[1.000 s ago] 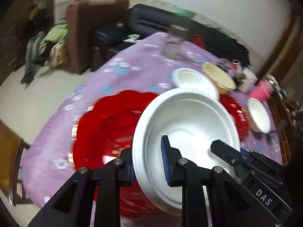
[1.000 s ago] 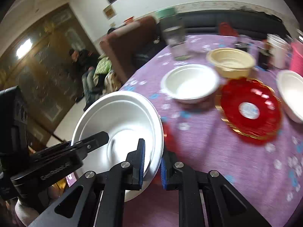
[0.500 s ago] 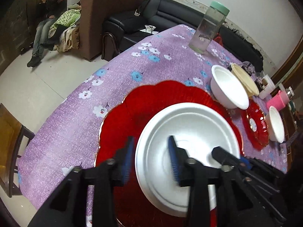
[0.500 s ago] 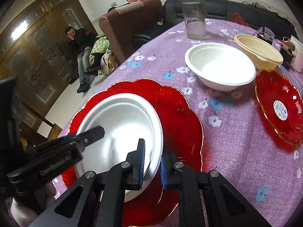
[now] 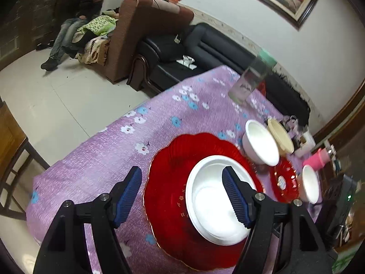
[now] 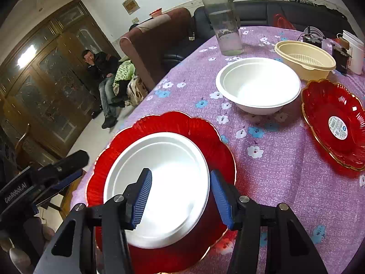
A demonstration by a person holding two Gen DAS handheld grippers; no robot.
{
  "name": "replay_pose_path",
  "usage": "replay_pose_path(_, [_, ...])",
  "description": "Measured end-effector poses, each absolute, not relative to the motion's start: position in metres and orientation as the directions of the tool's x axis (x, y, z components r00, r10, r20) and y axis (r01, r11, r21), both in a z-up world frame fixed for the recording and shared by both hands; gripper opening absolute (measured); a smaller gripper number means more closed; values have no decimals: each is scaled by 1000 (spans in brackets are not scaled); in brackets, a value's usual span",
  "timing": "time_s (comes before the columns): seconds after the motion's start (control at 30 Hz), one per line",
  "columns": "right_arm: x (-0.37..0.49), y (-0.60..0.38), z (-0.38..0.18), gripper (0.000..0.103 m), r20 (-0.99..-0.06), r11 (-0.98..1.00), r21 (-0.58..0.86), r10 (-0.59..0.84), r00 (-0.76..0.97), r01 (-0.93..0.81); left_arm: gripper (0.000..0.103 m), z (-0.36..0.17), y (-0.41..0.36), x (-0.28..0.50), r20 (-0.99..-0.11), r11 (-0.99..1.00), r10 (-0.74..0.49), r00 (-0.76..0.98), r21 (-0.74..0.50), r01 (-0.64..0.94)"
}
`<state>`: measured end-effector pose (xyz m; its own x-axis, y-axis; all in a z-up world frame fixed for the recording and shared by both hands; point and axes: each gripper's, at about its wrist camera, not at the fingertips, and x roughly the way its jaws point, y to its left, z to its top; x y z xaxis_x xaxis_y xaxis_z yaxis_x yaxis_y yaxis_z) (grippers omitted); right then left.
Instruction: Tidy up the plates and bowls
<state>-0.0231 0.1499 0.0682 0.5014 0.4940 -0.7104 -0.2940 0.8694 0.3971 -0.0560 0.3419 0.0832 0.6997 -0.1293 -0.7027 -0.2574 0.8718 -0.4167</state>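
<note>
Done so far: 1 white plate point(image 6: 159, 182) is set in the middle of the large red plate point(image 6: 168, 123), near the edge of the purple flowered surface point(image 6: 285, 178).
Left to do: 1 white bowl point(image 6: 257, 86) is seen standing alone beyond the stack, a smaller red plate point(image 6: 335, 121) lies to its right, and a second white bowl point(image 5: 310, 182) sits past that plate; none of these is stacked yet. A cream basket point(image 6: 305, 61) is left behind them.
Progress: the task is judged to be at an early-to-middle stage, with 1 pairing made.
Left claw point(image 5: 182, 196): the jaws are spread wide and are opening; the white plate's rim is framed between them, but no pad is seen pressing on it.
Right claw point(image 6: 180, 198): the jaws are parted and opening; the plate's near rim is straddled, not clamped.
Held: nothing is gripped by either claw.
</note>
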Motion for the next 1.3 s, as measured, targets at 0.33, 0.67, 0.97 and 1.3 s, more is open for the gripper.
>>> replay_pose_path(0.33, [-46, 18, 93, 58, -660, 899, 422, 396, 639, -121, 81, 114, 300, -76, -647, 911, -152, 747, -385, -148])
replay_pose_path(0.67, [-24, -94, 65, 57, -734, 897, 395, 178, 655, 199, 81, 113, 243, -69, -667, 937, -233, 708, -349, -21])
replay_pose_path(0.97, [18, -93, 47, 26, -770, 899, 369, 152, 619, 237, 81, 111, 224, -70, -677, 947, -239, 696, -320, 14])
replay_pose_path(1.3, [-22, -106, 48, 13, -799, 906, 369, 195, 569, 208, 81, 111, 184, -62, -684, 944, -302, 664, -314, 106])
